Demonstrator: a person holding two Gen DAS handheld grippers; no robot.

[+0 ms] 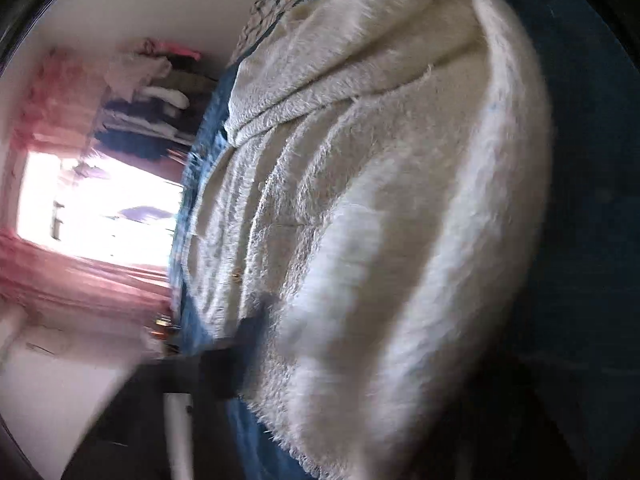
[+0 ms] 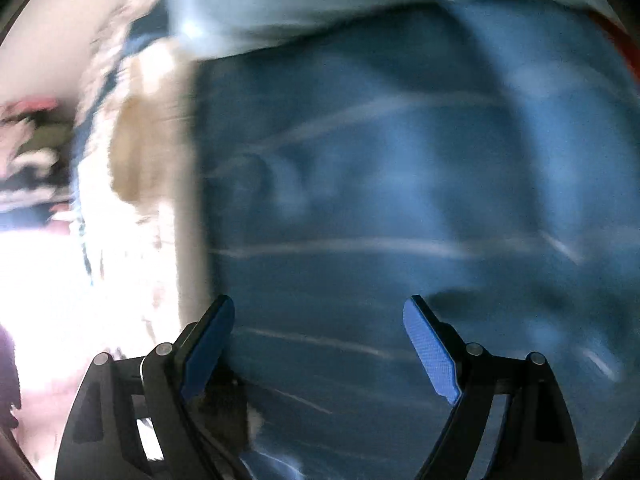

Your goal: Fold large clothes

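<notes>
The right gripper (image 2: 320, 344) is held with its blue-padded fingers (image 2: 432, 354) spread wide apart, nothing between them, pointing at the blue bedcover (image 2: 400, 200), which is blurred. The fluffy white garment (image 1: 360, 200) lies bunched on that cover, filling the tilted left wrist view. The left gripper's fingers are hidden by the fleece; I cannot tell their state.

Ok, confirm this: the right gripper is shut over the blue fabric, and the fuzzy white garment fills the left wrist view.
Not quite. The right wrist view shows the right gripper open, fingers wide apart over the blue fabric. The fuzzy white garment does fill the left wrist view.
</notes>
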